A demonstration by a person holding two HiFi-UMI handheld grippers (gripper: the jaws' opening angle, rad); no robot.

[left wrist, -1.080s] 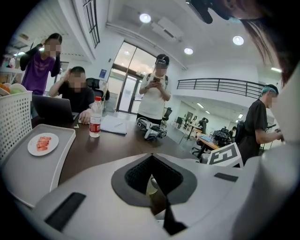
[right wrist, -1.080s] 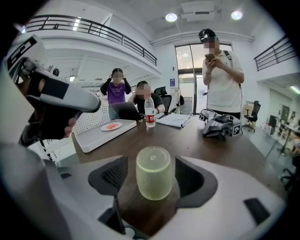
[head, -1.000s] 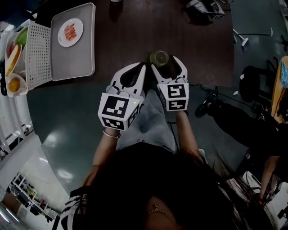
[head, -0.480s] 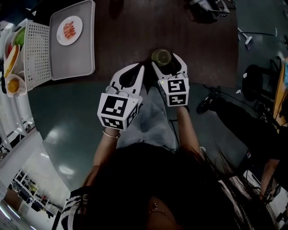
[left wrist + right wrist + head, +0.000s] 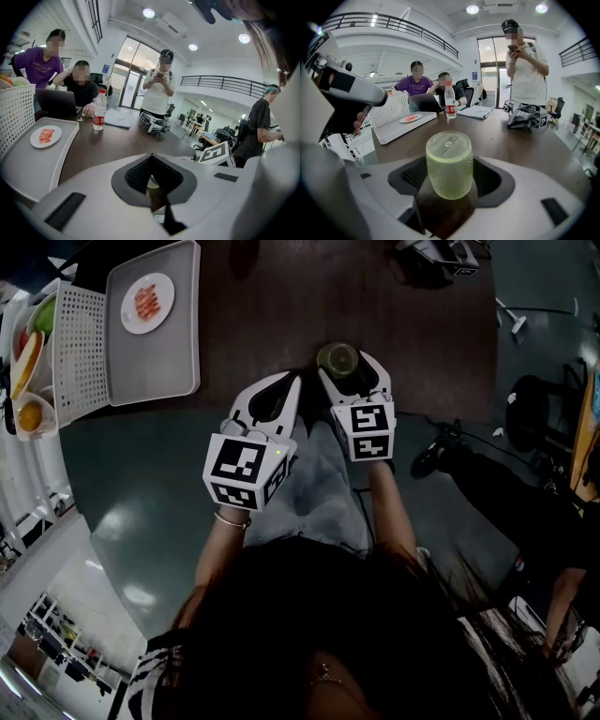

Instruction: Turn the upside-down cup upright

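Note:
A green ribbed cup (image 5: 449, 164) stands upside down, base up, on the brown table (image 5: 422, 343) near its front edge. In the head view the cup (image 5: 337, 359) sits at the tips of my right gripper (image 5: 352, 367). My right gripper (image 5: 450, 161) is open, with one jaw on each side of the cup and a little room left at both pads. To its left, my left gripper (image 5: 296, 381) is shut and empty, beside the cup and not touching it. In the left gripper view, the left gripper (image 5: 152, 157) shows its jaws closed together, and the cup is mostly hidden behind them.
A grey tray (image 5: 178, 352) with a small plate of red food (image 5: 148, 302) lies at the far left, next to a white perforated basket (image 5: 75, 352). A water bottle (image 5: 449, 102), papers and another gripper device (image 5: 527, 117) lie farther back. Several people sit or stand beyond the table.

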